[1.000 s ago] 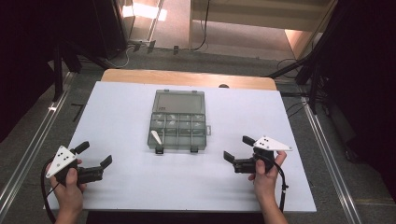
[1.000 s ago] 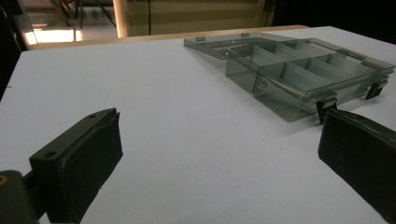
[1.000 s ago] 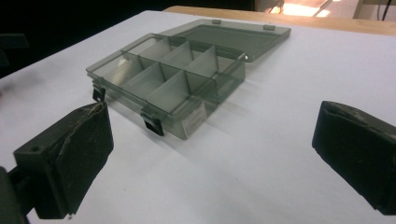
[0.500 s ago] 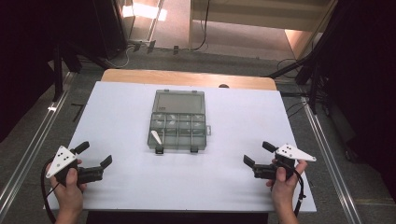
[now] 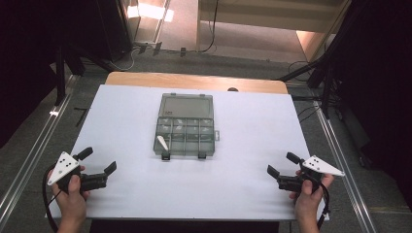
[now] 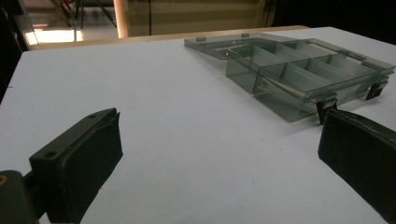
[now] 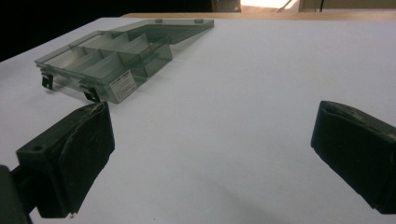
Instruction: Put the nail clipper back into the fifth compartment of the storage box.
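Since a second ago the right tool (image 5: 283,170) has drawn back from near the organiser box (image 5: 185,127) to the near right corner of the table (image 5: 243,189), while the left tool (image 5: 99,160) has kept its place at the near left corner. Both are released, jaws spread wide with nothing between them, probably parked clear so the box stays reachable. It lies at mid-table, well apart from both: smoky translucent plastic, lid flat open, dividers, two dark latches (image 5: 165,156) facing the person
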Demonstrator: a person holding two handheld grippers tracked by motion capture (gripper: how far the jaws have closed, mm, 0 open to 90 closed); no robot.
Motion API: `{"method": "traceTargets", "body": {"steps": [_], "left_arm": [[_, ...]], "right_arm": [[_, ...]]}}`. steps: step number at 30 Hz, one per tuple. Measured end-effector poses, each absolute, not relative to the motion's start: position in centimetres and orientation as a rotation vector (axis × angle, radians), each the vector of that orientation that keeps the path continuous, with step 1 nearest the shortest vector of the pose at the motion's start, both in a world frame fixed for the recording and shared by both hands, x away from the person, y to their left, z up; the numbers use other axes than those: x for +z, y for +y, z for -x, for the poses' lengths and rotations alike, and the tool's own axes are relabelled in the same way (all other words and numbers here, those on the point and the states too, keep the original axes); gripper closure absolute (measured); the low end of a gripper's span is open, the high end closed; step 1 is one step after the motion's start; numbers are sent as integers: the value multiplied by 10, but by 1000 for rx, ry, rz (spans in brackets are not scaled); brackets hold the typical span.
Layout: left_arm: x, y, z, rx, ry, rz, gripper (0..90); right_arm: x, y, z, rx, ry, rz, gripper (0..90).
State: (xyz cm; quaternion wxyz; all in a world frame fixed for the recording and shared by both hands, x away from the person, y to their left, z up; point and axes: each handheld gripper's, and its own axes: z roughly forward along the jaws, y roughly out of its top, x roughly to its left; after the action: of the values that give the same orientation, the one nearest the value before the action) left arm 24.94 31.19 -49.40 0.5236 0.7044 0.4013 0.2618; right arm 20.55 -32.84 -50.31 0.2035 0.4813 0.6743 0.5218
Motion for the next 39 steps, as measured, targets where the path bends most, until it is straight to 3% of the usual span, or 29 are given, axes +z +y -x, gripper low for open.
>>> {"method": "traceTargets", "body": {"steps": [18, 39], "left_arm": [[-494, 312, -250, 624, 954, -1690, 0], [-494, 311, -252, 623, 956, -1692, 0]], "right_arm": [[-511, -359, -190, 1492, 1758, -1375, 4], [-515, -354, -197, 1466, 1776, -1389, 4]]}}
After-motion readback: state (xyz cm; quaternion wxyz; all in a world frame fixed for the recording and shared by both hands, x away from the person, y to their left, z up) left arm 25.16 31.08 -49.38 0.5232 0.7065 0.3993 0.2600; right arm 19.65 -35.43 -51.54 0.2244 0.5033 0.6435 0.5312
